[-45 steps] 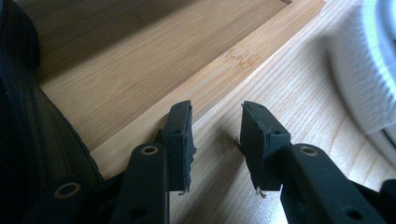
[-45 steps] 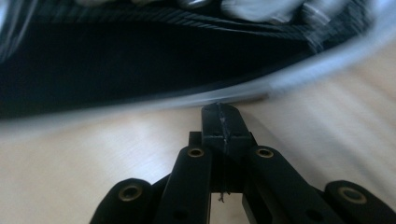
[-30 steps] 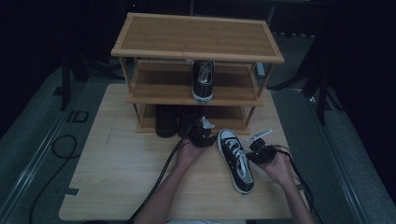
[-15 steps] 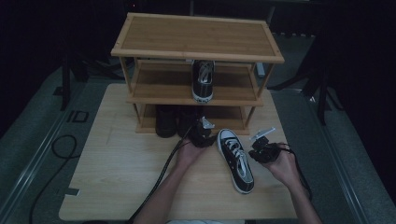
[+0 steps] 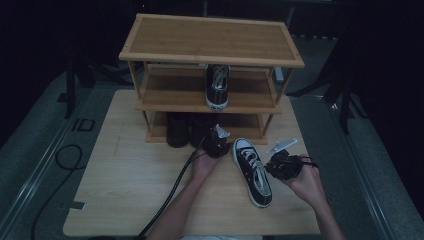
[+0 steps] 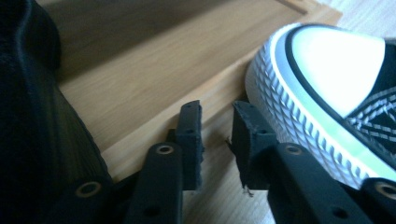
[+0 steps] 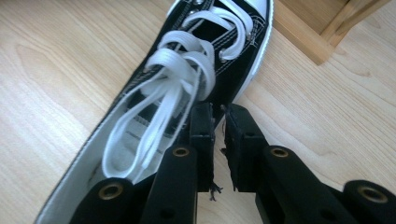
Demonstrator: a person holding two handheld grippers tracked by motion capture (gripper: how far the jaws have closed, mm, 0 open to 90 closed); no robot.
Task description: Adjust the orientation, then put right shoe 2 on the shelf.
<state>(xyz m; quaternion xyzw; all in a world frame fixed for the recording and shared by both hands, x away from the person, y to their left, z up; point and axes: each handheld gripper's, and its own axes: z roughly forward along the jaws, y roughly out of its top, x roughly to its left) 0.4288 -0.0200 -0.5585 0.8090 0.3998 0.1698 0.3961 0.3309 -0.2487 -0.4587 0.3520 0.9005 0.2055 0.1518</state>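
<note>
A black sneaker (image 5: 252, 170) with white laces and a white toe cap lies on the wooden tabletop (image 5: 125, 195), its toe pointing toward a wooden shoe rack (image 5: 210, 45) and its heel toward us.

On our right, the right tool (image 5: 276, 162) hangs just beside the sneaker's lace area. In the right gripper view its jaws stand close together with a narrow gap, above the sneaker's edge; they have just been opening and we see nothing pinched between them.

On our left, the left tool (image 5: 218, 142) sits at the sneaker's toe. In the left gripper view its jaws are somewhat apart; they have just been closing, with only bare wood between them, and the ribbed white toe is right next to one jaw.

A matching sneaker (image 5: 218, 86) stands on the rack's middle shelf, toe toward us. Dark shoes (image 5: 186, 129) sit on the lowest shelf, too dim for us to make out.
</note>
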